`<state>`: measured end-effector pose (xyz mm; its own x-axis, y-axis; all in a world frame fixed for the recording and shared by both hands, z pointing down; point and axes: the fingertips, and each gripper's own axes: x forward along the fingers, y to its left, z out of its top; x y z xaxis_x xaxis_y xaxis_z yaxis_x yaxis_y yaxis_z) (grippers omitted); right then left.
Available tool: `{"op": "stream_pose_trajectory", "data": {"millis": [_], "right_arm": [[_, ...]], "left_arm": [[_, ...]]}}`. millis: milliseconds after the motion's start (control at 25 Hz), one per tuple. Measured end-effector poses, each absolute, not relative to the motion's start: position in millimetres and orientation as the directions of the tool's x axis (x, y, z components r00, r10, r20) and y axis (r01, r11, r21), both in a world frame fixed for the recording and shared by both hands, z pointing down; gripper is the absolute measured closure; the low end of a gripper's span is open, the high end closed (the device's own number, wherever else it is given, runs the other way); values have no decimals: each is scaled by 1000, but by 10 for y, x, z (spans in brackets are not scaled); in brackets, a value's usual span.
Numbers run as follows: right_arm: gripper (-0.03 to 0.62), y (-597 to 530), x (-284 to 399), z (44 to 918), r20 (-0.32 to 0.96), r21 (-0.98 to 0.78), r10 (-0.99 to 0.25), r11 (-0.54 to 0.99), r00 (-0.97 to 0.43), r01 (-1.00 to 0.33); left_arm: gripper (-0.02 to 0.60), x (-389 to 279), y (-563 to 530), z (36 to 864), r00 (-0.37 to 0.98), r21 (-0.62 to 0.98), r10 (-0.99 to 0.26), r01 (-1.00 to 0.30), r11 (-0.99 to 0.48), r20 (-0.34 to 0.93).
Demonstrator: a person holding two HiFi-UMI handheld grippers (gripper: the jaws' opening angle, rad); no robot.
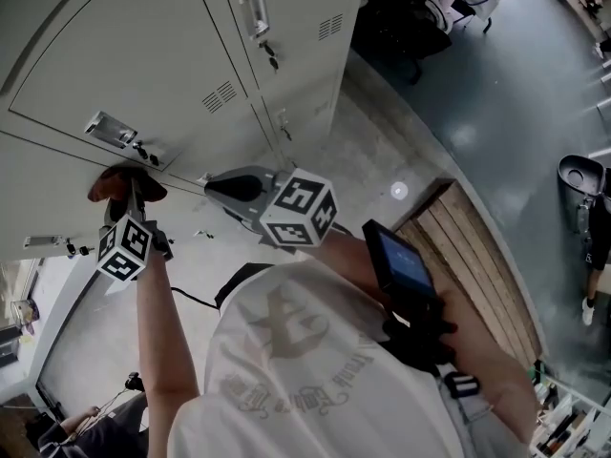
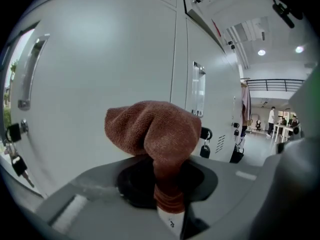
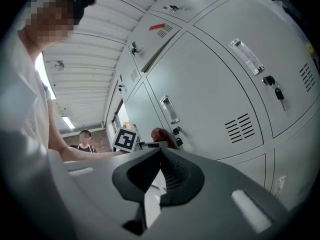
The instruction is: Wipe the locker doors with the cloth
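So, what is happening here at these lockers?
A person stands at the lockers with a tool in each hand. The left tool is shut on a brown cloth and holds it up to a locker door; I cannot tell whether it touches. The right tool is shut and empty, pointed at the lockers.

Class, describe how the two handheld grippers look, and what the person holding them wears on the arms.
The left gripper and right gripper are grey moulded plastic with dark jaws. Each carries a white cube with black square markers. The person wears a white short-sleeved T-shirt; a dark screen device sits on the right arm.
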<state>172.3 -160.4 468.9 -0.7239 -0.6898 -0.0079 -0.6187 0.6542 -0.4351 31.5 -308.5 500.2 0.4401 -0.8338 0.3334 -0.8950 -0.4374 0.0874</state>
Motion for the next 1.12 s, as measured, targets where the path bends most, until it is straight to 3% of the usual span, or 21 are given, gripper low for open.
{"op": "stream_pose_trajectory", "data": {"millis": [320,680,1120], "right_arm": [[585,-1490,1686,4738,-13,-436,-684,661,-730,-611],[585,-1363,1802,4760,-3,-362,-692,673,-722,-645],[586,-962,1628,5057,108,-313,-728,622,-678,-718]], "left_arm": [[494,491,-2938,4443,508,-77,-850,-850,-521,143],[492,948,-2197,4743,703,22,-701,-708,-706,118],[492,540,-1358,5363,762,99,-614,-640,-762,208]]}}
